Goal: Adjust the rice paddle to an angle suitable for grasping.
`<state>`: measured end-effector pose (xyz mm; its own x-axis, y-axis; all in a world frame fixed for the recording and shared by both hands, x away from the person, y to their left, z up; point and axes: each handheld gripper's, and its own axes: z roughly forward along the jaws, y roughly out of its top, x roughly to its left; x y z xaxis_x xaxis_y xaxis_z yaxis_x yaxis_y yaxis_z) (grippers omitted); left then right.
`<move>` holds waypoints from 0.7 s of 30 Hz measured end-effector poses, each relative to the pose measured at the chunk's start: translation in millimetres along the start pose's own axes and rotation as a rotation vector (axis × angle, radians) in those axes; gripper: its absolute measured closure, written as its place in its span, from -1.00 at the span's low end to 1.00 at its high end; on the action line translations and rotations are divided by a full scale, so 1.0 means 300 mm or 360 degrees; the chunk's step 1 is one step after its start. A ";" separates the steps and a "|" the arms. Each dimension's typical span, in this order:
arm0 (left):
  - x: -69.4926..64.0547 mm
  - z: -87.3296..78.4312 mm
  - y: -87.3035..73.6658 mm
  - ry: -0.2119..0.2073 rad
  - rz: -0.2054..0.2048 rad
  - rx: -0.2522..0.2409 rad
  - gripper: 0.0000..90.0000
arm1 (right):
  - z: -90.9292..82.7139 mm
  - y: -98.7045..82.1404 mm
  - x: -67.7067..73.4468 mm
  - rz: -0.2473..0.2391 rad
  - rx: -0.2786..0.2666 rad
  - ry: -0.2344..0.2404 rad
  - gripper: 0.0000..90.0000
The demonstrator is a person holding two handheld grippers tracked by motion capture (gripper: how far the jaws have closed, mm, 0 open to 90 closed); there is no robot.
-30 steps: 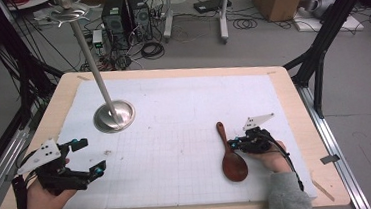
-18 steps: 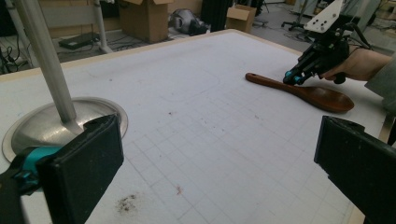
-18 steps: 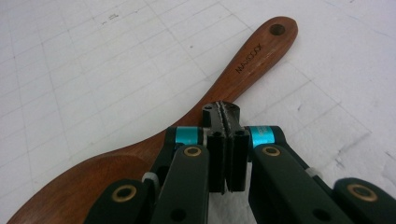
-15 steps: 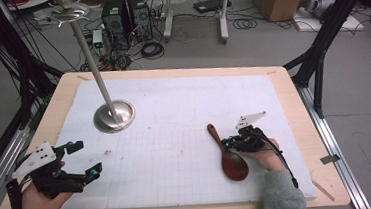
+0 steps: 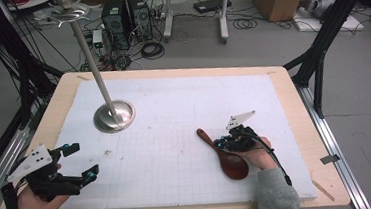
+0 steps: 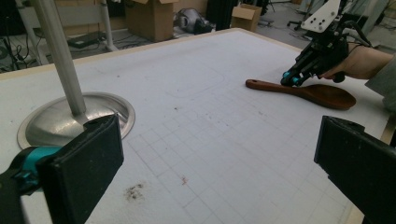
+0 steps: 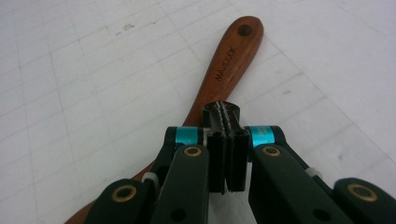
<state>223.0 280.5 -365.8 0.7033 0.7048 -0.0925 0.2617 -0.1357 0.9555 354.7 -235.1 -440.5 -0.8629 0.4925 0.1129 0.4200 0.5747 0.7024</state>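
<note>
Wooden spoon (image 7: pixel 219 79) bowl hidden under right gripper (image 7: pixel 226 109), jaws pressed together; left gripper (image 6: pixel 219 172) wide.

- My left gripper (image 5: pixel 75 162) sits at the near left corner of the table (image 5: pixel 171 73).
- The stand's base (image 5: pixel 114 115) lies on the mat (image 5: pixel 183 104) beyond it, toward the far left.
- The spoon (image 5: pixel 226 155) lies on the mat at the near right, handle pointing far-left.
- My right gripper (image 5: pixel 220 143) sits over the spoon's handle.
</note>
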 end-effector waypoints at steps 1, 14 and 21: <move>-0.001 -0.002 0.000 0.0000 -0.0003 -0.0005 -0.96 | 0.002 0.005 0.002 -0.0011 0.0008 -0.0009 0.98; -0.004 -0.005 -0.015 0.0014 -0.0007 0.0024 -0.96 | 0.036 0.042 0.027 -0.0022 0.0040 0.0006 0.98; -0.006 -0.003 -0.020 0.0018 -0.0005 0.0034 -0.96 | 0.050 0.054 0.033 -0.0040 0.0034 0.0015 0.98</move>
<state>219.5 280.8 -371.0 0.6951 0.7130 -0.0923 0.2779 -0.1481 0.9491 357.2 -210.9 -438.5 -0.8758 0.4718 0.1019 0.4039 0.6006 0.6900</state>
